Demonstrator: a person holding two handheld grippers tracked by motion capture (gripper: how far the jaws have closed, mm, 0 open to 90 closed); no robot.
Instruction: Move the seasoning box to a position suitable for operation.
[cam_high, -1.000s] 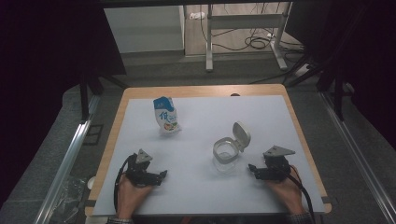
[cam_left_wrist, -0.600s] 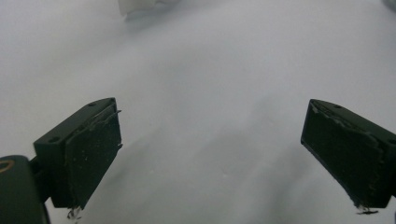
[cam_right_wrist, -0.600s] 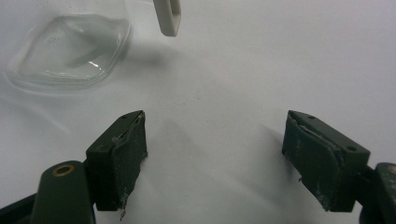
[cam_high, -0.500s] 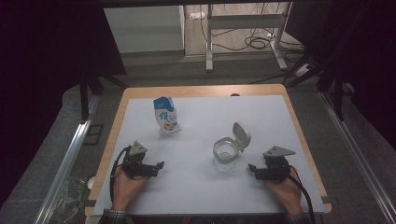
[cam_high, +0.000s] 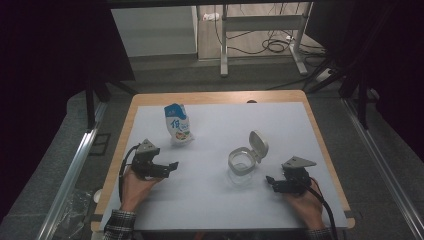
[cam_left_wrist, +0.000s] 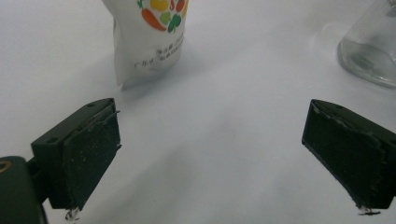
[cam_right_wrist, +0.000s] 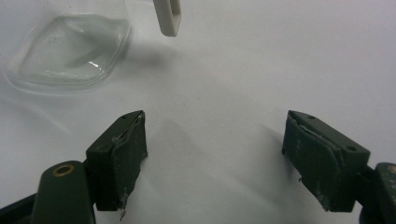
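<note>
Pouch of white plastic with a blue top and printed vegetables (cam_high: 177, 125) is standing upright on the white table cover (cam_high: 220, 200), its long axis running up from the table and its printed face turning toward the person. It is sitting at the left rear of the cover, just beyond the left gripper (cam_high: 167, 167), whose jaws are spreading wide with nothing between them and are pointing rightward. In the left gripper view the pouch (cam_left_wrist: 147, 39) is rising just ahead of the left-hand jaw, its top cut off by the frame edge.

Near the middle-right, a clear glass jar with a white hinged lid (cam_high: 242, 162) is standing with the lid tipping up and back; its inside is looking empty, though the glass is making that hard to judge. The right gripper (cam_high: 274, 183) is lying just right of the jar, jaws gaping and holding nothing. In the right gripper view the jar (cam_right_wrist: 70, 46) is showing only partly, its edges blurring.
</note>
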